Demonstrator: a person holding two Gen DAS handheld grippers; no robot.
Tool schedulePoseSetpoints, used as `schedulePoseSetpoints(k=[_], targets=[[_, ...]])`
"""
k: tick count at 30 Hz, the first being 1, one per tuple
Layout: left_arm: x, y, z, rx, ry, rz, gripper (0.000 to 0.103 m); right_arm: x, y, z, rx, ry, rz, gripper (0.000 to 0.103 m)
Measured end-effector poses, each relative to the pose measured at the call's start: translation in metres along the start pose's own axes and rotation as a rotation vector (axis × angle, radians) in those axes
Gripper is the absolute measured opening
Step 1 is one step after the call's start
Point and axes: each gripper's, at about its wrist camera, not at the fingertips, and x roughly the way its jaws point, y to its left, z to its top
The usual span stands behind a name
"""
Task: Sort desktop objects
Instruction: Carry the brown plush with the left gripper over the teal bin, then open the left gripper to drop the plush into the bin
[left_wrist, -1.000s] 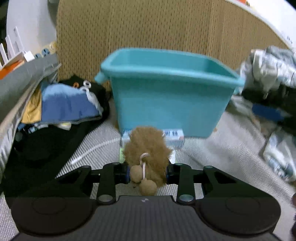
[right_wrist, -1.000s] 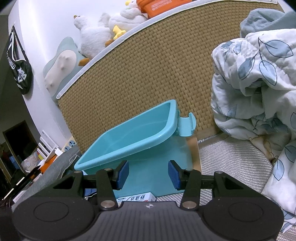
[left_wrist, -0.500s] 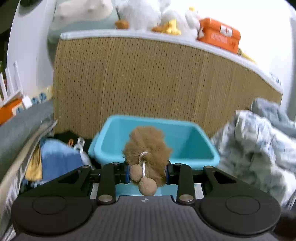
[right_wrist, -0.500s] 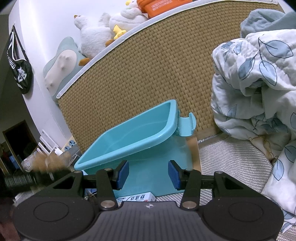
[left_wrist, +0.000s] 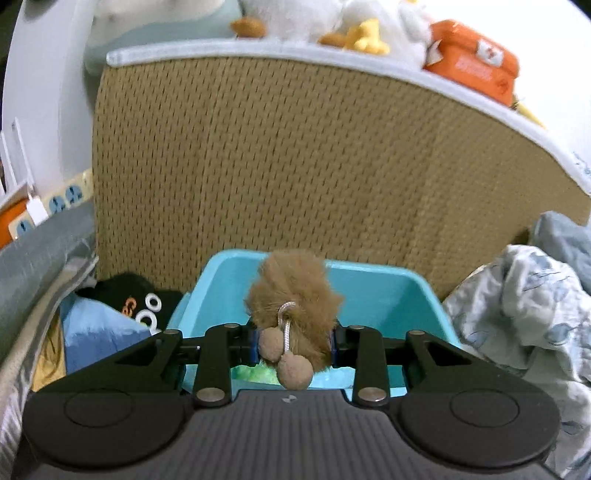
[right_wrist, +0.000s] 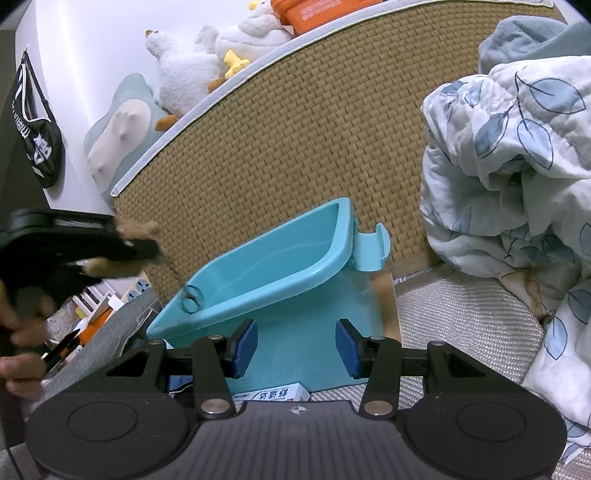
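My left gripper is shut on a brown furry plush toy with a cord and two small pompoms. It holds the toy above the near rim of the teal plastic bin. Something green lies inside the bin. In the right wrist view the bin stands straight ahead and the left gripper with the toy hangs at the left, above the bin's left end. My right gripper is open and empty, low in front of the bin.
A woven headboard rises behind the bin, with plush toys and an orange case on top. A leaf-print quilt is piled at the right. Clothes lie left of the bin. A small white box lies before the bin.
My left gripper has risen with the plush toy from the bed surface and moved forward to the bin's rim, entering the right wrist view. The right gripper has not moved.
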Motion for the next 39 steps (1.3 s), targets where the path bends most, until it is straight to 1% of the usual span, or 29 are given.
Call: schedulePoseSetpoints(k=[2,7,10,17,26,31,39], targets=[[0.011,0.002,-0.002,-0.013,0.023,0.007,0.035,0.0,0.0,0.0,0.0,0.001,0.001,0.051],[0.036,0.004,-0.01,-0.007,0.087,0.021,0.035,0.001,0.0,0.0,0.001,0.003,0.003,0.051],[0.046,0.007,-0.012,-0.018,0.11,0.027,0.035,0.002,0.0,0.001,0.002,0.004,0.004,0.051],[0.052,0.007,-0.018,-0.006,0.143,0.033,0.035,0.003,0.001,0.001,0.001,0.006,0.008,0.051],[0.051,0.007,-0.019,0.0,0.152,0.031,0.035,0.004,0.001,0.0,-0.002,0.014,0.008,0.051],[0.051,0.006,-0.019,0.003,0.152,0.032,0.038,0.004,0.0,0.0,0.0,0.013,0.008,0.051],[0.051,0.004,-0.02,0.024,0.147,0.035,0.038,0.003,0.001,0.0,0.0,0.01,0.008,0.051]])
